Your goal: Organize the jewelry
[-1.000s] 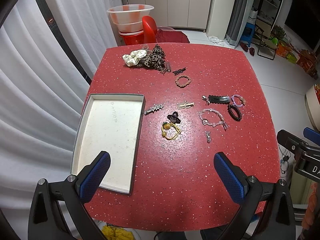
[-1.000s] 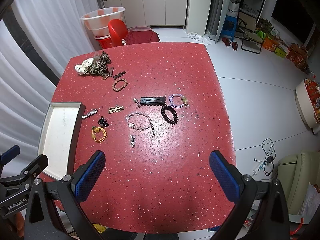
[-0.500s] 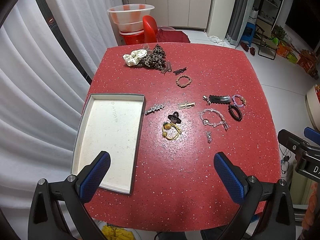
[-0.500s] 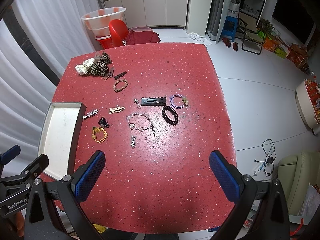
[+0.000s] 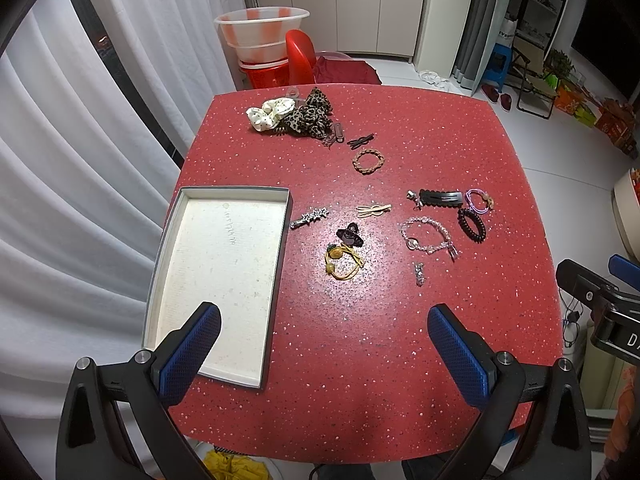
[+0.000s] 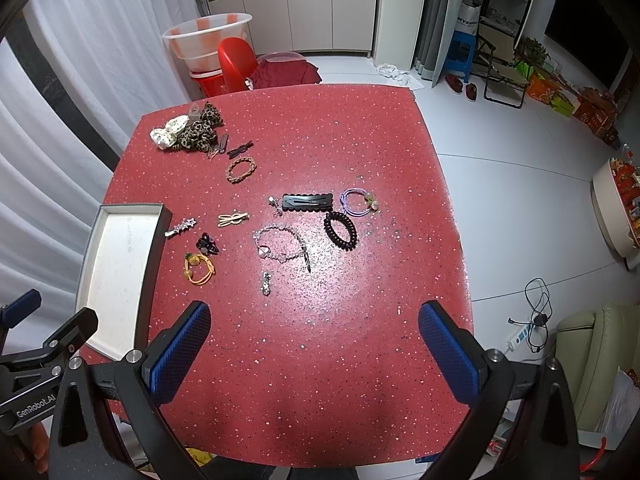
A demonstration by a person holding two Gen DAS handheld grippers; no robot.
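Nothing has moved over the last second: both views match the earlier ones almost exactly, so the sorting has not begun. Every piece lies loose on the red bench (image 5: 400,340), and the white tray (image 5: 224,264) at its left edge holds nothing. Nearest the tray are the star clip (image 5: 310,217), the dark claw clip (image 5: 349,234) and the yellow hair tie (image 5: 342,261); the crystal bracelet (image 6: 280,245) and black coil tie (image 6: 340,230) lie further right. Left tongs (image 5: 324,350) and right tongs (image 6: 314,346) both hang spread wide above the near bench, gripping and touching nothing.
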